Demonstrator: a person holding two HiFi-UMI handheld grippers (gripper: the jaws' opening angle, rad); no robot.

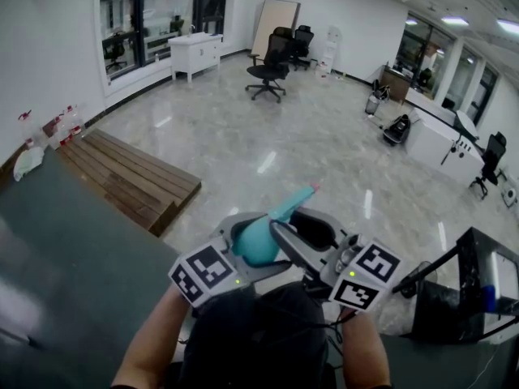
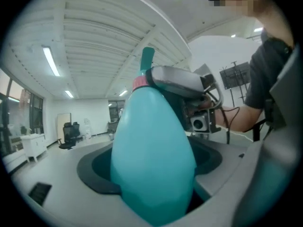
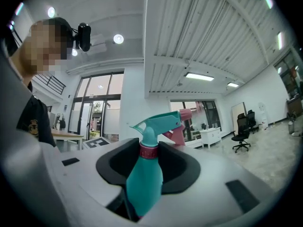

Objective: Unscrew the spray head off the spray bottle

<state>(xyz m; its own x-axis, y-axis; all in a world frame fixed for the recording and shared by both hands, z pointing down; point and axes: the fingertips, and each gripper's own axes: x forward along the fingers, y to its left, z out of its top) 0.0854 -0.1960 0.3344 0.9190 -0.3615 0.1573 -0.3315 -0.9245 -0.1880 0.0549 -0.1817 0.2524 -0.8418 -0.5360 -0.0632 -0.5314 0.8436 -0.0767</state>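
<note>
- Work is split between the two claws so that one can steady the spray bottle (image 1: 258, 241) while the other turns its top, which, judging by the task, is why both meet at the same object.
- The left claw (image 2: 152, 176) is pinched on the bottle's wide teal belly. This is probably the anchoring hold, keeping the body from spinning during the unscrewing.
- The bottle is held up in the air in front of the person and rests on nothing. It is tilted, with the spray head (image 3: 158, 121) pointing away and the pink nozzle tip foremost.
- The right claw (image 3: 148, 163) sits higher, at the neck. Its jaws are spread to either side of the pink collar (image 3: 148, 151) and do not seem to press on it.
- The collar lies right between those dark pads, the trigger head just beyond them and the teal body running back below.
- The head is still seated on the bottle, so the unscrewing looks unfinished.
</note>
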